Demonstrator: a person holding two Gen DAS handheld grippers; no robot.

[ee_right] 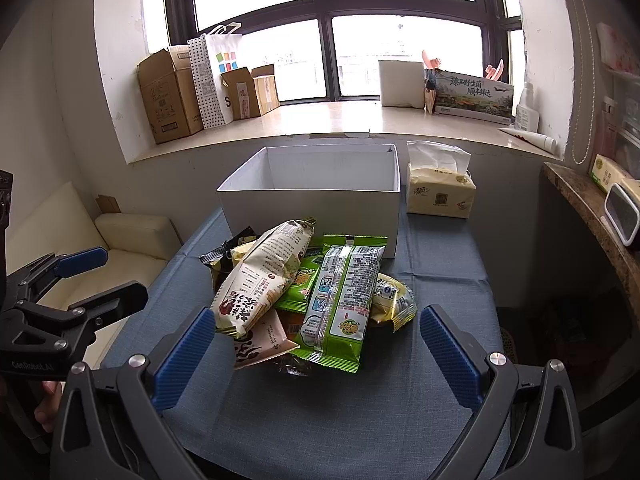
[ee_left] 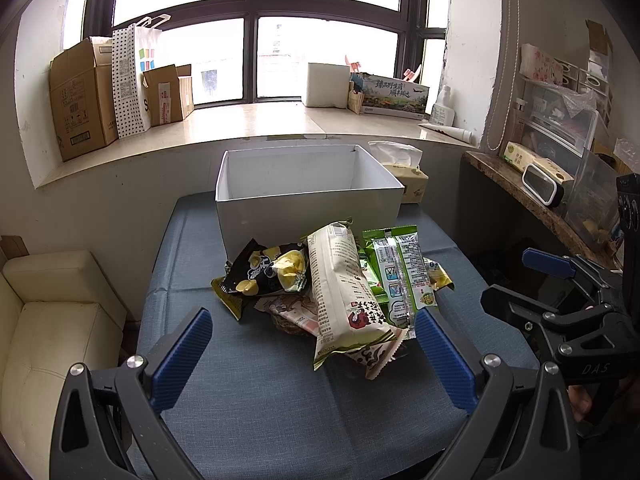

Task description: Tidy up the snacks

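A pile of snack packets lies on the blue-grey table (ee_left: pixel 256 400) in front of an open white box (ee_left: pixel 304 208). On top are a long cream packet (ee_left: pixel 344 292), a green packet (ee_left: pixel 400 276) and a black chip bag (ee_left: pixel 264 268). My left gripper (ee_left: pixel 312 356) is open and empty, just short of the pile. In the right wrist view the cream packet (ee_right: pixel 260 280) and green packet (ee_right: pixel 340 300) lie before the white box (ee_right: pixel 316 204). My right gripper (ee_right: pixel 316 356) is open and empty, near the pile.
A tissue pack (ee_right: pixel 440 192) stands right of the box. A cream sofa (ee_left: pixel 52 320) is left of the table. Cardboard boxes (ee_left: pixel 84 100) and a paper bag (ee_left: pixel 132 80) stand on the windowsill. A cluttered shelf (ee_left: pixel 552 184) is at right.
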